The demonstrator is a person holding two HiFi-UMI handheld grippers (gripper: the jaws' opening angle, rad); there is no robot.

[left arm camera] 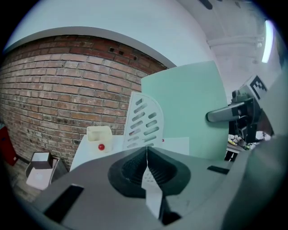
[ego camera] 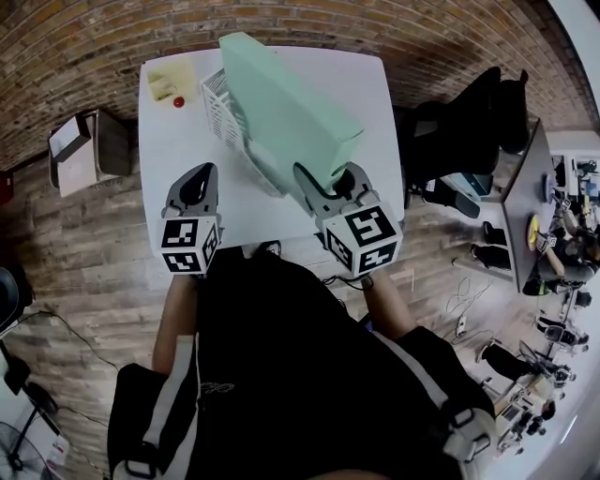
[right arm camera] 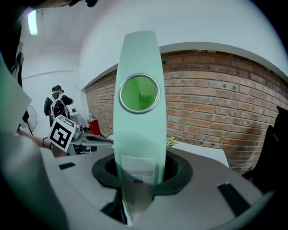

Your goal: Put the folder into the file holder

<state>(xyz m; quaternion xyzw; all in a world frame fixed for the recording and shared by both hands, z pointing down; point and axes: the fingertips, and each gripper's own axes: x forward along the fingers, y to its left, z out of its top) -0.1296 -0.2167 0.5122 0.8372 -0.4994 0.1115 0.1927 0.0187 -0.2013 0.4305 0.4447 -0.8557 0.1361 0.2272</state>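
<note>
Right gripper (ego camera: 334, 184) is clamped on the spine end of the mint-green box folder (ego camera: 281, 112). In the right gripper view the spine, with its metal-ringed finger hole (right arm camera: 139, 93), fills the gap between the jaws, pads tight on both sides. The left gripper (ego camera: 197, 180) has its jaws closed together on nothing, and it hovers on the near-left side of the white perforated plastic file holder (ego camera: 223, 117), clear of it.

The folder is tilted up off the white table (ego camera: 178, 150). Its far end is over the file holder's right part and its near end is on the person's side of the holder. The holder's slotted side wall shows just left of the folder's broad face. I can't tell if the bottom edge has crossed the holder's rim, since the folder hides that bit.

As for room, a small pale yellow tub (ego camera: 169, 81) with a red ball (ego camera: 178, 101) beside it sits left of the holder, by the table's far-left corner and apart from the holder. The table's right edge runs near the holder's right side, with black chairs (ego camera: 459, 122) beyond it. On the near side of the holder it's bare tabletop up to the grippers. A brick wall (ego camera: 94, 28) sits just behind the holder's far side.
</note>
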